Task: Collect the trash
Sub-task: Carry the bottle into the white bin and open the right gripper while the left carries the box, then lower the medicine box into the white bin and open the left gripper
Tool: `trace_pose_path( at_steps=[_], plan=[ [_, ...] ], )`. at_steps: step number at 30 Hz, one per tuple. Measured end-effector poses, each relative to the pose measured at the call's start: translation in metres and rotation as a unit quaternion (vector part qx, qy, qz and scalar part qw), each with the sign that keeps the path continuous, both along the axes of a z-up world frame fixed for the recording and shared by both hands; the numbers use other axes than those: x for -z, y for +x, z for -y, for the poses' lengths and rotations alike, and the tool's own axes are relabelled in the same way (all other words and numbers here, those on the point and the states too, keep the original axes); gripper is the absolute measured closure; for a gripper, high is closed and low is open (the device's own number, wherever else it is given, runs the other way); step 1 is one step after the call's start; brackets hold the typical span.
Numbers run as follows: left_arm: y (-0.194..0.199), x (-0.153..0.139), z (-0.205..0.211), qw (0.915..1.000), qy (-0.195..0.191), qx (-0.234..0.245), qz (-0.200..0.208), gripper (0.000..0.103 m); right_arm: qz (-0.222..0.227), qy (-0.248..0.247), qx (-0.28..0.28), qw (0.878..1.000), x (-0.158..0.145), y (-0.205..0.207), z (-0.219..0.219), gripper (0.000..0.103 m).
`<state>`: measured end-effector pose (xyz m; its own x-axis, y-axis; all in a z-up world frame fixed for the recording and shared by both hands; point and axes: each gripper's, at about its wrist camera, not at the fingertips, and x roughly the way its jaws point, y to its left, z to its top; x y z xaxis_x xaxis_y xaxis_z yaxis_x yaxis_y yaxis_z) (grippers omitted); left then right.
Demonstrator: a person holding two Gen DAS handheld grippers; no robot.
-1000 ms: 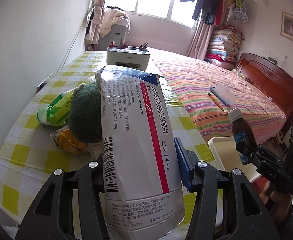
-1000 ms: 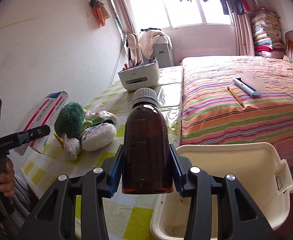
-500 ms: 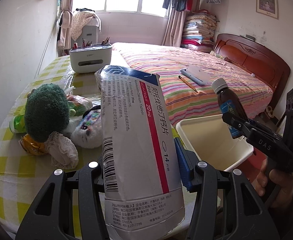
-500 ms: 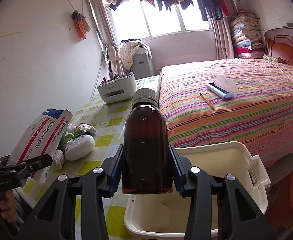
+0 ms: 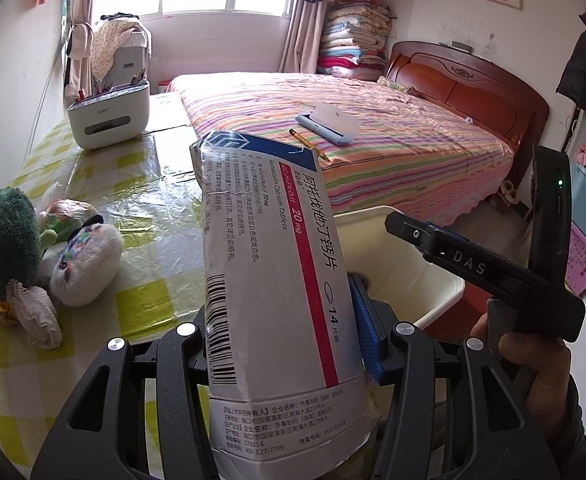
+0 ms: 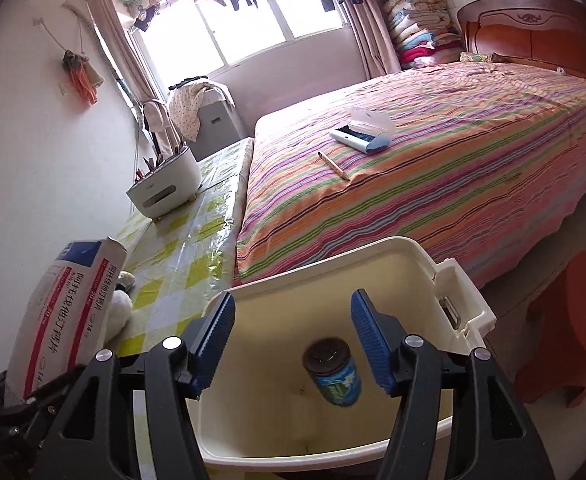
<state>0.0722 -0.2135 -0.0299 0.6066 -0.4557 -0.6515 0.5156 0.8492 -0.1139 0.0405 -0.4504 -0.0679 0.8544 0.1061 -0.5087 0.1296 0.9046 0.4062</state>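
My left gripper (image 5: 281,332) is shut on a white, red and blue medicine box (image 5: 269,272), held upright at the table's edge beside the cream bin (image 5: 445,284). The box also shows at the left of the right wrist view (image 6: 65,312). My right gripper (image 6: 293,340) is open and empty above the cream bin (image 6: 417,256). A brown bottle with a blue label (image 6: 333,372) lies inside the bin, below the open fingers. The right gripper (image 5: 453,256) shows over the bin in the left wrist view.
Plush toys (image 5: 81,256) and wrappers lie on the yellow-checked table (image 5: 157,240). A white organiser (image 5: 109,116) stands at its far end. A striped bed (image 6: 433,152) with a pencil and case lies beyond. An orange stool (image 6: 573,320) stands right of the bin.
My right gripper has opened and the brown bottle has dropped into the bin. My left gripper has swung right toward the bin with the box.
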Motion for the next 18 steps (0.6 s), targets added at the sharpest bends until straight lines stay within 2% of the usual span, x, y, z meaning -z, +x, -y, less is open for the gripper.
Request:
trace_pose_path(
  at_steps=[10,16,18],
  plan=[
    [0.017,0.021,0.049,0.9983,0.022,0.026,-0.048,0.052,0.044,0.041,0.071,0.996,-0.012,-0.018,0.026,0.040],
    [0.024,0.032,0.082,0.9960,0.050,0.046,-0.058,0.048,0.055,0.077,0.106,0.990,-0.012,-0.028,0.046,0.040],
    [0.024,0.033,0.089,0.9957,0.059,0.050,-0.050,0.044,0.057,0.084,0.108,0.989,-0.012,-0.029,0.048,0.040]
  ],
)
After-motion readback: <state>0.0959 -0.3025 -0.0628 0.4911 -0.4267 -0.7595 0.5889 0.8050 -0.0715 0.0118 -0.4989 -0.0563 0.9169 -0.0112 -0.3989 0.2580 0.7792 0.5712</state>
